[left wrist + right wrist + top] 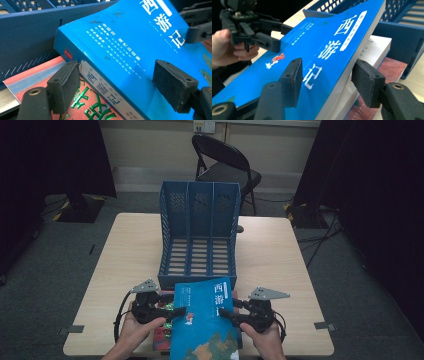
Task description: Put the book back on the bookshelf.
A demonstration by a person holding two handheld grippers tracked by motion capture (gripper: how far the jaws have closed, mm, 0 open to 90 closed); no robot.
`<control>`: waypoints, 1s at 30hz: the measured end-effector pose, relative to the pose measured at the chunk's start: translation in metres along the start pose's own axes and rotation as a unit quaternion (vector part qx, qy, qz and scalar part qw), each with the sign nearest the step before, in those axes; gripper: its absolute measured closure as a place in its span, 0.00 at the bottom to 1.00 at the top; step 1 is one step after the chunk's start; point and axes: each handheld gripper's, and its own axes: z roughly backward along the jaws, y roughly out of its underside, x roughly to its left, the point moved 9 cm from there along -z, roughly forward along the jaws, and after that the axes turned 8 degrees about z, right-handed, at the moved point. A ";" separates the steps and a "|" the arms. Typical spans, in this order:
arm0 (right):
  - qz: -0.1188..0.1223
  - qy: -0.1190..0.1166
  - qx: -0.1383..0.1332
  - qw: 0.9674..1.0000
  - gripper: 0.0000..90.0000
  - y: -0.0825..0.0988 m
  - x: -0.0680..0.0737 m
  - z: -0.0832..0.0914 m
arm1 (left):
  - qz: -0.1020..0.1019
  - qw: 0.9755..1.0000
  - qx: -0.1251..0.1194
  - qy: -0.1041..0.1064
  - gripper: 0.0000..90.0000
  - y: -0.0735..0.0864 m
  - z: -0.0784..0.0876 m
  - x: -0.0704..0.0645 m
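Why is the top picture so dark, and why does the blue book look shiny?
High view: dim room, black curtains at both sides, so the table looks dull. Left gripper view: light glints off the glossy blue book, with pale scuffs by the small print. Right gripper view: the cover is bright and sharp, while the jaws close to the camera look a bit soft.

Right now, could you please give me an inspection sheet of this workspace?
Surface: light wooden table.
Job's things: blue book tilted above white book and red book; blue three-slot file rack behind, empty.
Clutter: nothing seen.
Grippers: left gripper clamps the blue book's spine edge; right gripper straddles its page edge, grip unclear.
Cables: black cable loops from left gripper.
Surroundings: folding chair, dark curtains.
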 end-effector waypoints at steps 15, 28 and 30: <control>-0.022 -0.032 0.014 0.999 0.54 -0.016 -0.018 -0.034 | -0.006 1.000 -0.001 0.003 0.24 0.000 0.001 0.001; -0.027 -0.064 0.029 0.997 0.57 -0.017 -0.012 -0.041 | -0.012 1.000 -0.014 -0.004 0.24 -0.003 -0.002 0.002; -0.031 -0.073 0.030 0.996 0.58 -0.019 -0.013 -0.046 | -0.011 1.000 -0.014 -0.003 0.24 -0.003 -0.002 0.002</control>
